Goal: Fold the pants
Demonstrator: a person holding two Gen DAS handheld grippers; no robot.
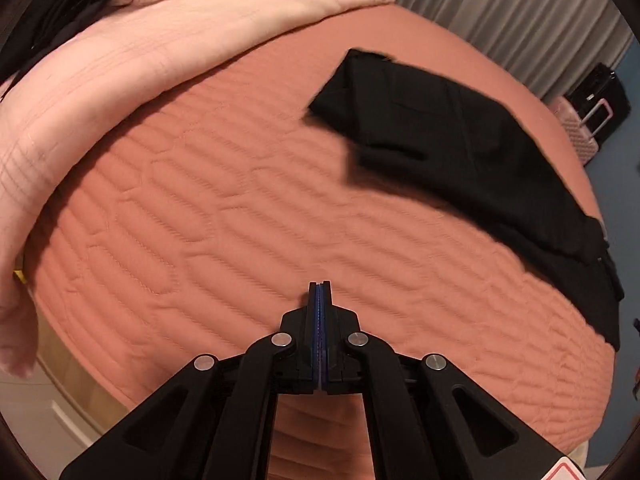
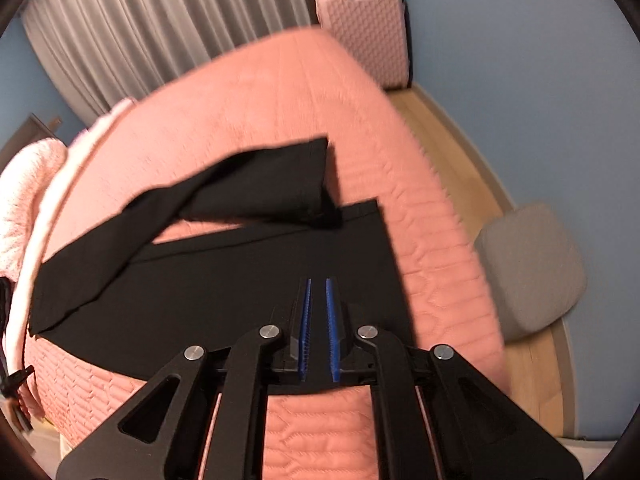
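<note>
Black pants (image 1: 452,148) lie on the quilted salmon bedspread (image 1: 200,208), at the upper right in the left wrist view. In the right wrist view the pants (image 2: 240,280) lie spread across the middle of the bed, one leg folded loosely back over the other. My left gripper (image 1: 320,286) is shut and empty, above bare bedspread to the left of the pants. My right gripper (image 2: 319,282) is slightly open and empty, hovering over the near part of the pants.
A pale pink blanket (image 1: 120,68) lies heaped along the bed's far left. A pink suitcase (image 2: 364,32) stands by the blue wall, a grey cushion (image 2: 528,268) on the wood floor right of the bed. Grey curtains (image 2: 140,28) hang behind.
</note>
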